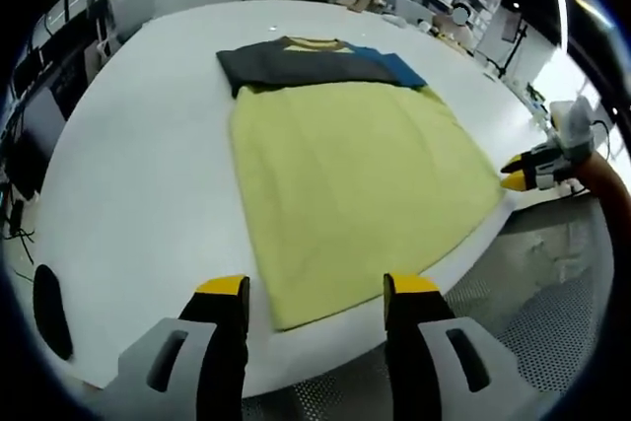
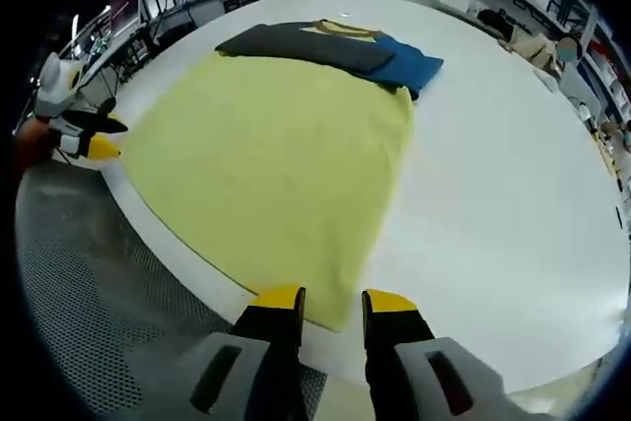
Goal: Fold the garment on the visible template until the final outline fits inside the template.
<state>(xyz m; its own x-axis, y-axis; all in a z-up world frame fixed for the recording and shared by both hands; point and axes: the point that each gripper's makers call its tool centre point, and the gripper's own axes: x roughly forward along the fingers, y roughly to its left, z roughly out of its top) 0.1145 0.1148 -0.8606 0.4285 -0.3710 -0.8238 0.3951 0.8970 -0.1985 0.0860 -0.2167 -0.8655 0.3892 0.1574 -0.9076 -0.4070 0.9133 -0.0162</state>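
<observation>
Left gripper (image 1: 315, 288) open wide, holding nothing; right gripper (image 2: 330, 298) jaws narrowly apart, also holding nothing. Yellow garment (image 1: 345, 179) lies flat toward 12 o'clock, its dark sleeves (image 1: 296, 64) folded across.

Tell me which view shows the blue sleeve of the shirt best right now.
The right gripper view: the blue sleeve lies folded across the top of the yellow shirt, with its full shape showing past the dark sleeve. The left gripper view shows just a narrow blue strip beside the dark fabric.
</observation>
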